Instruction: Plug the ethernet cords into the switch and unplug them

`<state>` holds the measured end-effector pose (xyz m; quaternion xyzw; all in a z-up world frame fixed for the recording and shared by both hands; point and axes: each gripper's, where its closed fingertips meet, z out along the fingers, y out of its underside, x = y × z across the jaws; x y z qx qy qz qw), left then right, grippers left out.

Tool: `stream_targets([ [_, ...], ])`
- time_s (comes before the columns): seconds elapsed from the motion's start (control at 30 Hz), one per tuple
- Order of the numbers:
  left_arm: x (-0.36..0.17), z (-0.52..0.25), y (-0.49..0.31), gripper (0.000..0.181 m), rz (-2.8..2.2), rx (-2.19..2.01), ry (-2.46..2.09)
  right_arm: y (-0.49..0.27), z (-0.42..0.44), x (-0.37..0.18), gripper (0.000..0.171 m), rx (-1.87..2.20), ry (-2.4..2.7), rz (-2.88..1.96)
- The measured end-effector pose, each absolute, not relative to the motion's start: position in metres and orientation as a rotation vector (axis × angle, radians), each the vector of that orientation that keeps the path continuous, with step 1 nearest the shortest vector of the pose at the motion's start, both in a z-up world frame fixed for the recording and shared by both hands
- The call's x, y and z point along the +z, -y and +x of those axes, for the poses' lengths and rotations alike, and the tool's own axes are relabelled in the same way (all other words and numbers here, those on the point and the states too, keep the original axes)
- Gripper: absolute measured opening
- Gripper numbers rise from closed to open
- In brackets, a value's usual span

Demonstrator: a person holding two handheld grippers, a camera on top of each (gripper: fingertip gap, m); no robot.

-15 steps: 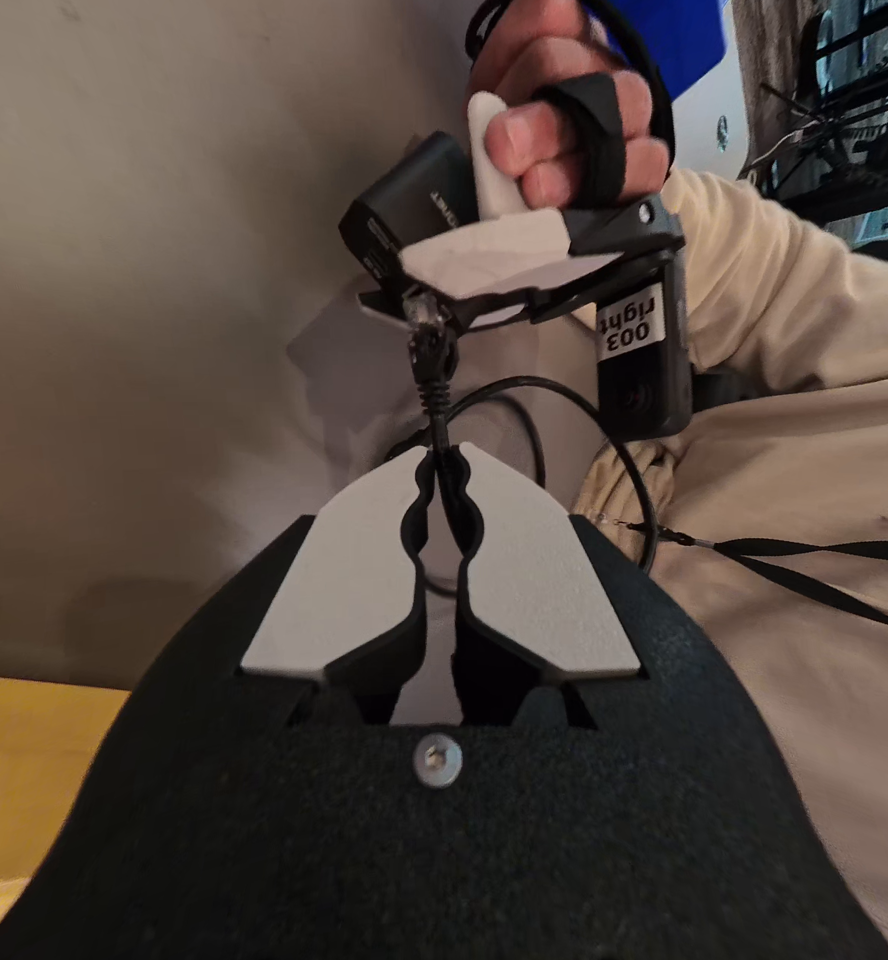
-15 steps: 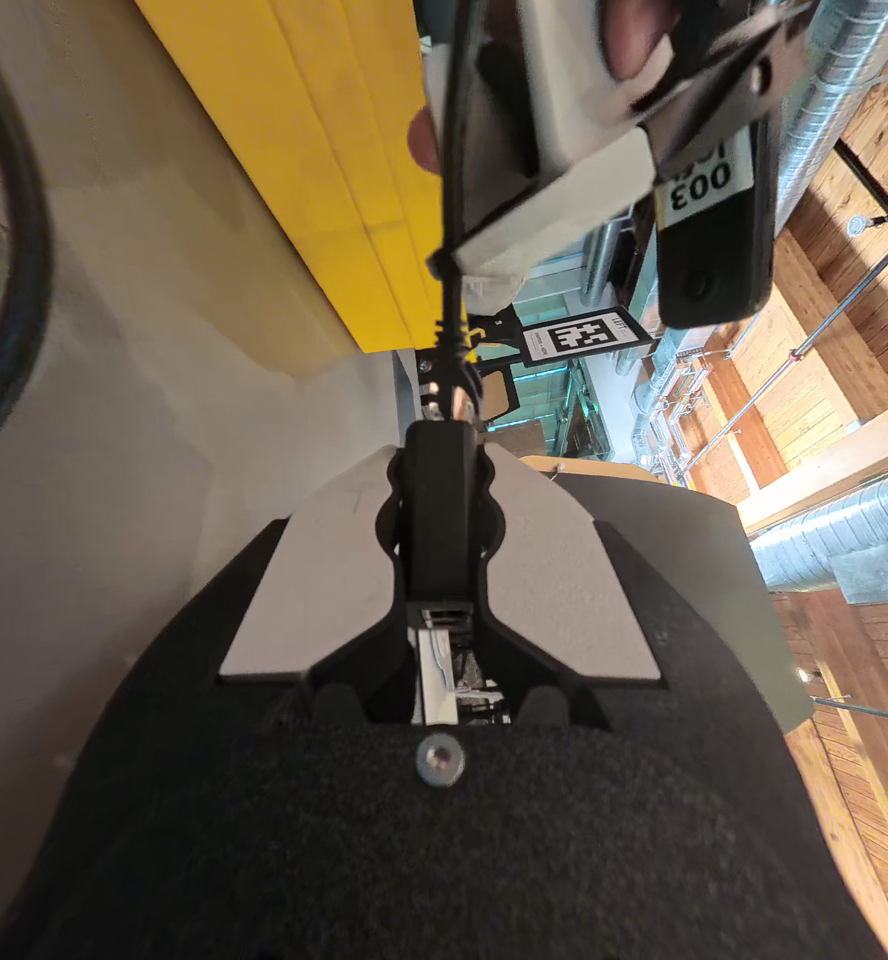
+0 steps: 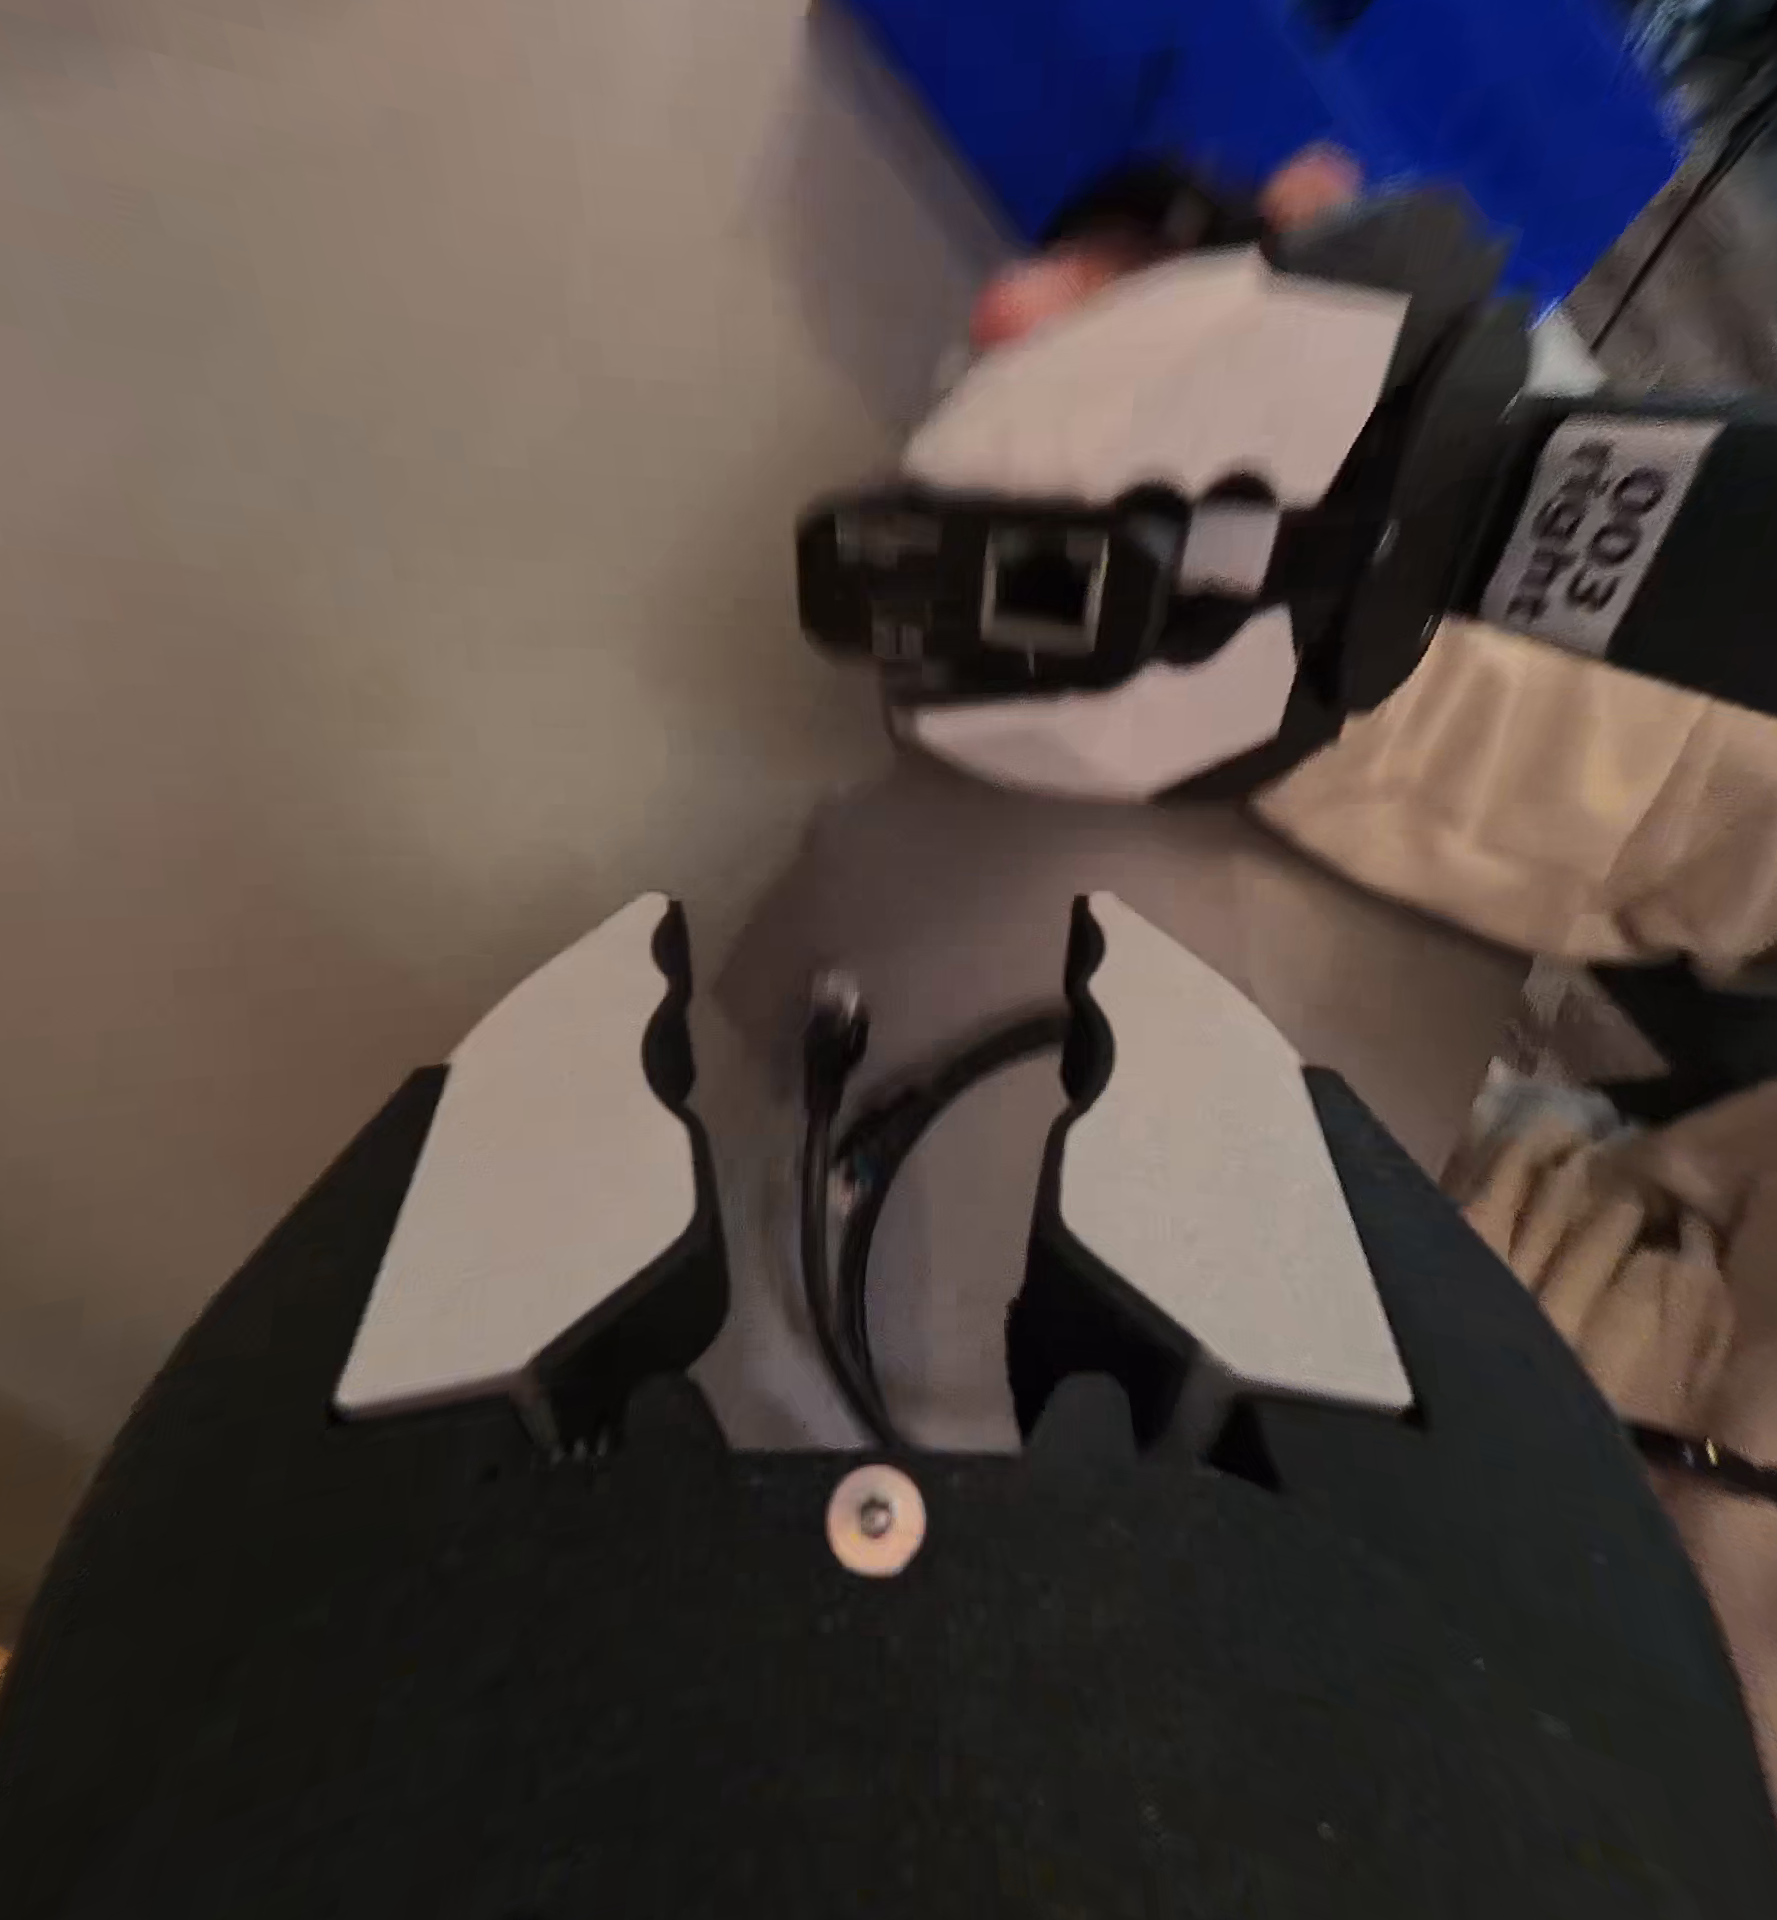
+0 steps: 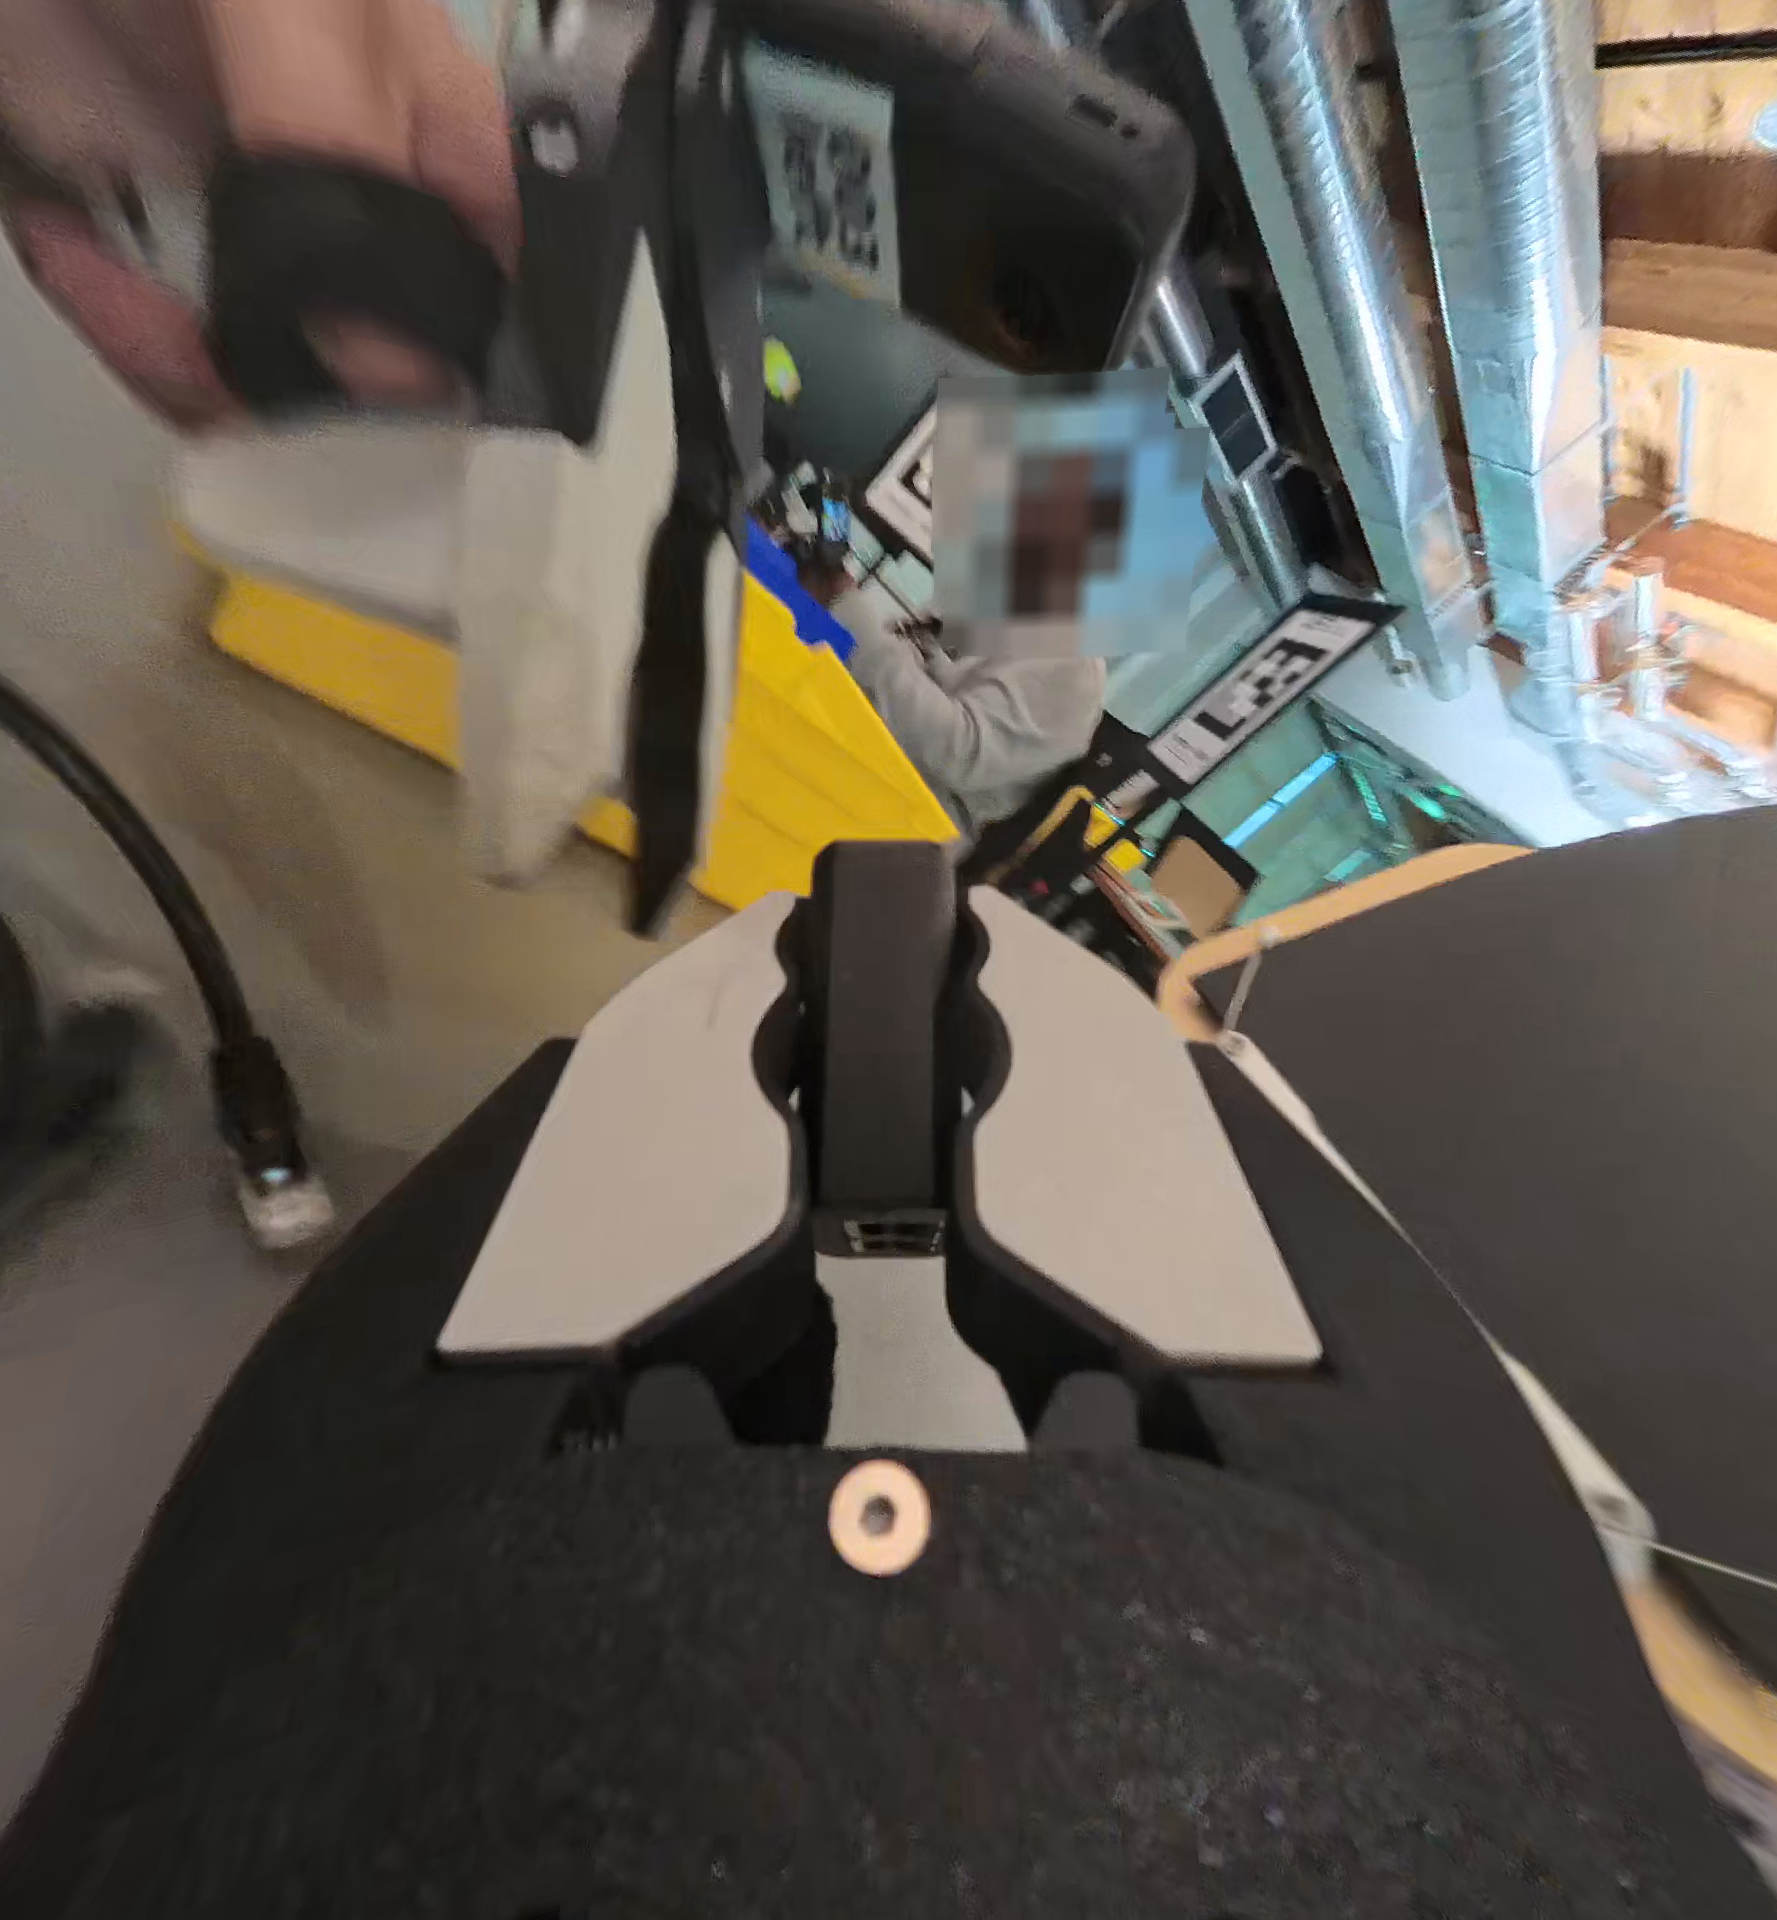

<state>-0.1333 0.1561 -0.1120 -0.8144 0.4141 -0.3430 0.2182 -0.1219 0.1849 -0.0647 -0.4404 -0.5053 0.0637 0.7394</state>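
The grey tabletop bears the loose black ethernet cord, left of the small black plastic switch clamped in the right gripper. The left gripper, spread and empty, should regrasp behind the plug, keeping the switch's port facing it.

Industrial loft workspace, exposed metal ducts, wooden ceiling beams, yellow bins, marker boards
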Motion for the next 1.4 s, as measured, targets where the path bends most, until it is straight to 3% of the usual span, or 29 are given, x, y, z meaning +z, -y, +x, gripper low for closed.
stream_targets([
  [0.1,-0.099,-0.110,-0.157,0.089,-2.117,-1.092,-1.114,-0.171,-0.133,-0.064,0.025,0.237,1.133,-0.948],
  [0.17,-0.099,-0.103,-0.158,0.092,-2.062,-1.120,-1.115,-0.164,-0.141,-0.068,0.024,0.232,1.174,-0.927],
  [0.23,-0.097,-0.099,-0.147,0.067,-2.020,-1.252,-1.139,-0.162,-0.144,-0.072,0.025,0.221,1.197,-0.928],
  [0.3,-0.100,-0.101,-0.151,0.062,-2.031,-1.251,-1.084,-0.165,-0.144,-0.078,0.025,0.207,1.218,-0.944],
  [0.57,-0.123,-0.131,-0.186,0.061,-2.131,-0.789,-1.005,-0.189,-0.148,-0.108,0.027,0.060,1.293,-1.077],
  [1.27,-0.122,-0.136,-0.186,0.062,-2.139,-0.662,-0.882,-0.192,-0.144,-0.113,0.024,-0.012,1.345,-1.131],
  [1.4,-0.110,-0.149,-0.162,0.054,-2.122,-0.570,-1.035,-0.207,-0.123,-0.111,0.024,-0.109,1.304,-1.139],
])
